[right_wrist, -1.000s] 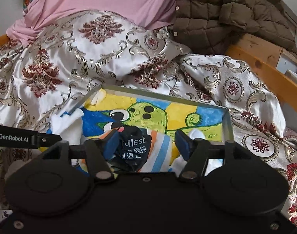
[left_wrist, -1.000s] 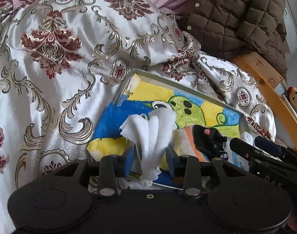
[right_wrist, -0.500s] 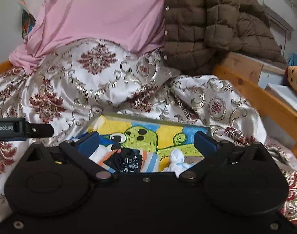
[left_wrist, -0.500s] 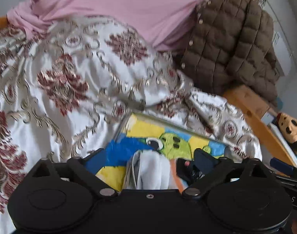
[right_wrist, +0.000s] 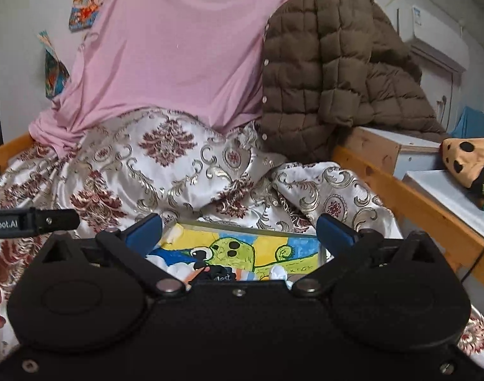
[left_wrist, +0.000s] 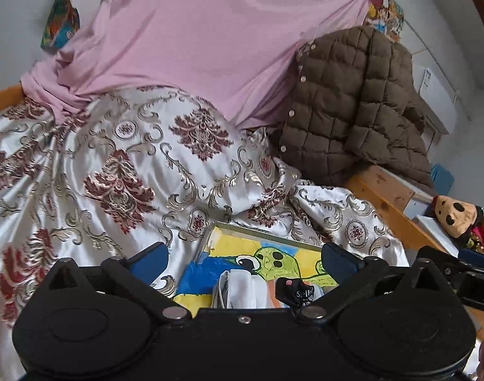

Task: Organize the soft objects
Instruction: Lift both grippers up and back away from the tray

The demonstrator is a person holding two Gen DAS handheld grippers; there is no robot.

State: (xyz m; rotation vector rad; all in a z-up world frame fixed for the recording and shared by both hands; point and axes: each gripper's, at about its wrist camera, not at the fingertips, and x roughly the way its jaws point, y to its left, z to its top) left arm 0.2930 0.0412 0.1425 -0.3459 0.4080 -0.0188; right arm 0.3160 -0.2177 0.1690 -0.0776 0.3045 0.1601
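Observation:
A shallow metal tray point(left_wrist: 210, 233) with a yellow, blue and green cartoon bottom lies on the patterned bedspread. A white cloth point(left_wrist: 240, 290) and a dark blue printed cloth point(left_wrist: 297, 292) on a striped one lie in it. My left gripper point(left_wrist: 245, 257) is open and empty, raised above the tray. In the right wrist view the tray point(right_wrist: 242, 227) shows the dark cloth point(right_wrist: 218, 276) and a small white cloth point(right_wrist: 278, 273). My right gripper point(right_wrist: 238, 230) is open and empty above them.
The white and red satin bedspread point(left_wrist: 131, 174) covers the bed. A pink sheet point(left_wrist: 204, 47) and a brown quilted jacket point(left_wrist: 353, 108) lie behind. A wooden bed rail point(right_wrist: 410, 203) runs on the right, with a plush toy point(right_wrist: 464, 158) beyond it.
Both grippers opened and drew back and up from the tray. The left let go of the white cloth, the right let go of the dark cloth; both cloths now lie in the tray.

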